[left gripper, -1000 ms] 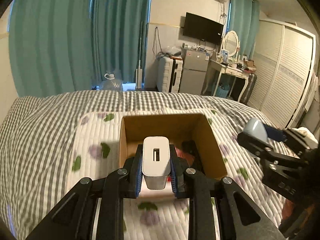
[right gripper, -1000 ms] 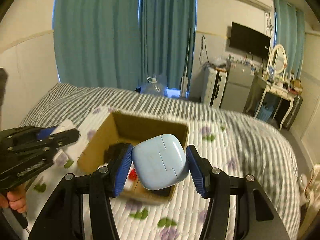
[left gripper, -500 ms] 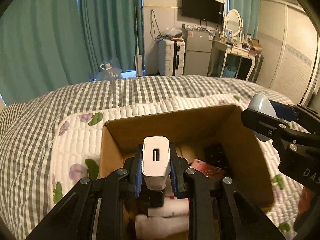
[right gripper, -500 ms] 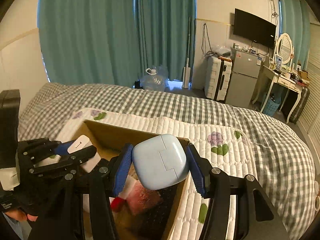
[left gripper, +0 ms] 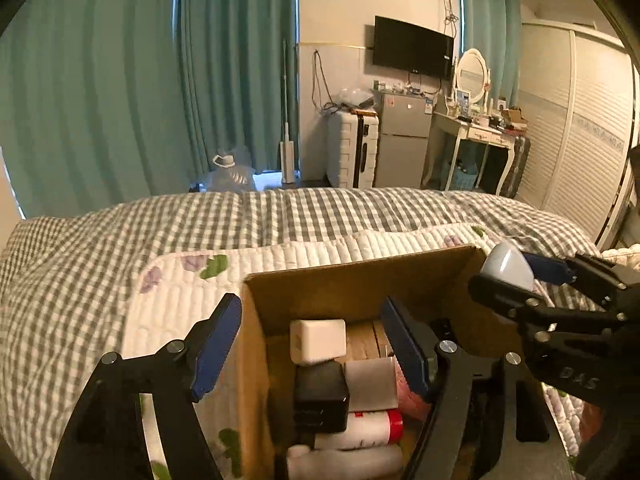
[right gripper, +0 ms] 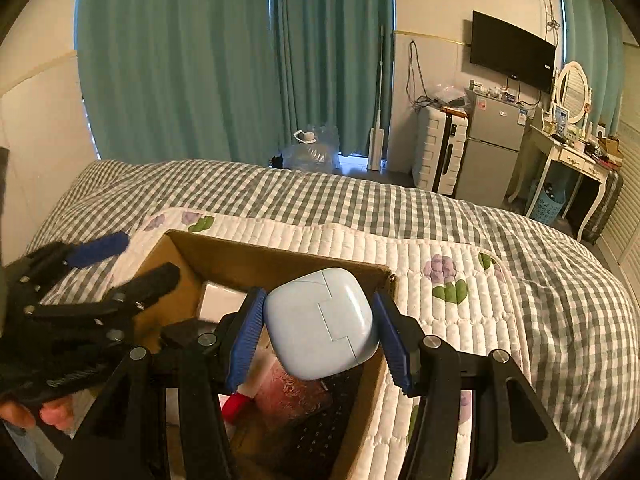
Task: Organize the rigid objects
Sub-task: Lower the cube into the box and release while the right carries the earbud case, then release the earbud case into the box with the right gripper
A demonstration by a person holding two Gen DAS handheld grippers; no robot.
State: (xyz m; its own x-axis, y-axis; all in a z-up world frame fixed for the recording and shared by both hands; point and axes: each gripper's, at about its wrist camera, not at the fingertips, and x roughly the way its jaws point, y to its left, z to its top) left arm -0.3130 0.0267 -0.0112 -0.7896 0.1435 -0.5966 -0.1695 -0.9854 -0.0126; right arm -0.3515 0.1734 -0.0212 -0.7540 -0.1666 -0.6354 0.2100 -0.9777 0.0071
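An open cardboard box point(left gripper: 360, 268) point(right gripper: 280, 254) stands on the bed. My left gripper point(left gripper: 308, 312) point(right gripper: 132, 260) hangs over the box's left end; its jaws are opening and nothing is between them. Just below it a white charger block point(left gripper: 318, 342) point(right gripper: 220, 300) lies in the box on top of a black adapter point(left gripper: 320, 396). My right gripper point(right gripper: 320, 308) point(left gripper: 516, 276) is shut on a light blue rounded case point(right gripper: 320, 320) point(left gripper: 506, 266), held above the box's right end.
A white bottle with a red cap point(left gripper: 360, 428), a pink item point(right gripper: 292, 392) and a black keypad point(right gripper: 320, 436) also fill the box. It sits on a quilted floral mat point(right gripper: 440, 248) over a grey checked bedcover point(left gripper: 80, 280). A water jug, suitcase and fridge stand beyond the bed.
The left jaws have spread and let go of the white charger, which now lies in the box. Both grippers came forward and down over the box; the right still grips the blue case.
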